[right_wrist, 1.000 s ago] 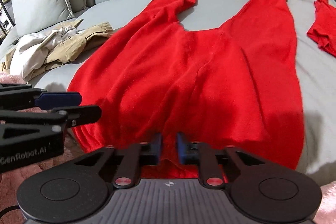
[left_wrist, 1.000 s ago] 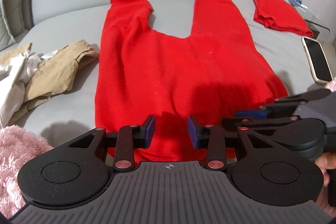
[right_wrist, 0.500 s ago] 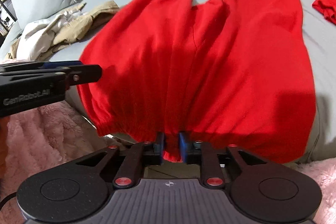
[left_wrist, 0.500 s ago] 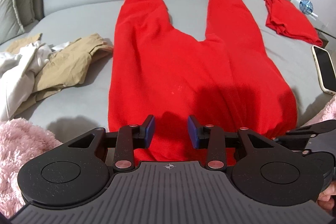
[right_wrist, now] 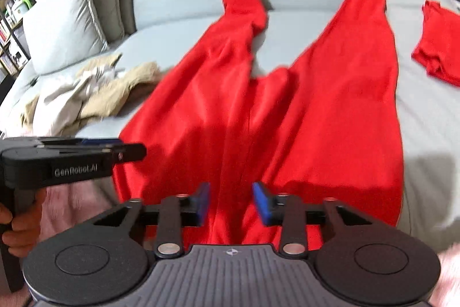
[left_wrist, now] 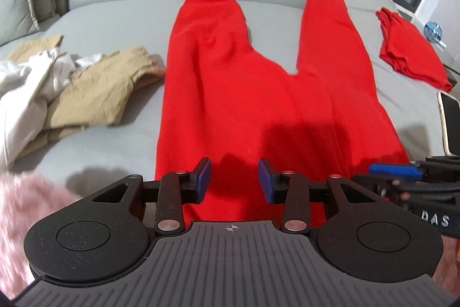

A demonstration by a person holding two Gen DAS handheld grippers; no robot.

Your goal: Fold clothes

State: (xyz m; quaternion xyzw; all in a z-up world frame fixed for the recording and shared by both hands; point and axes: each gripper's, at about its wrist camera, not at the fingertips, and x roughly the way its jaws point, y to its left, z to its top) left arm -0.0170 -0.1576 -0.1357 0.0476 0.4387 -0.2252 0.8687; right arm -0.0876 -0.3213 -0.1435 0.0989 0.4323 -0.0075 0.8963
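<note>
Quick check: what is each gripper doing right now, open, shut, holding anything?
Left gripper: open, holding nothing, above the red trousers' waistband.
Right gripper: open, jaws closing, red cloth between them but not pinched.

Inspector: On the pale grey upholstered sofa (left_wrist: 120, 19) a pair of bright red fabric trousers (left_wrist: 258, 94) lies flat, legs pointing toward the backrest, waistband nearest the camera.

Clerk: And the tooling?

Inspector: The black two-finger left gripper (left_wrist: 234, 181) hangs over the waistband, its blue pads (left_wrist: 204, 177) apart and pressing on nothing. The right gripper (left_wrist: 394, 172) enters from the right edge, side-on; its jaws are closing, but whether cloth sits between them cannot be told from here.

Clerk: Surroundings?

Inspector: A crumpled tan and white heap of clothes (left_wrist: 72, 94) left of the trousers, a folded red garment (left_wrist: 411, 53) well apart on the right, a pale-cased smartphone (left_wrist: 448, 123) near it, fluffy pink fabric (left_wrist: 26, 209) at lower left.
</note>
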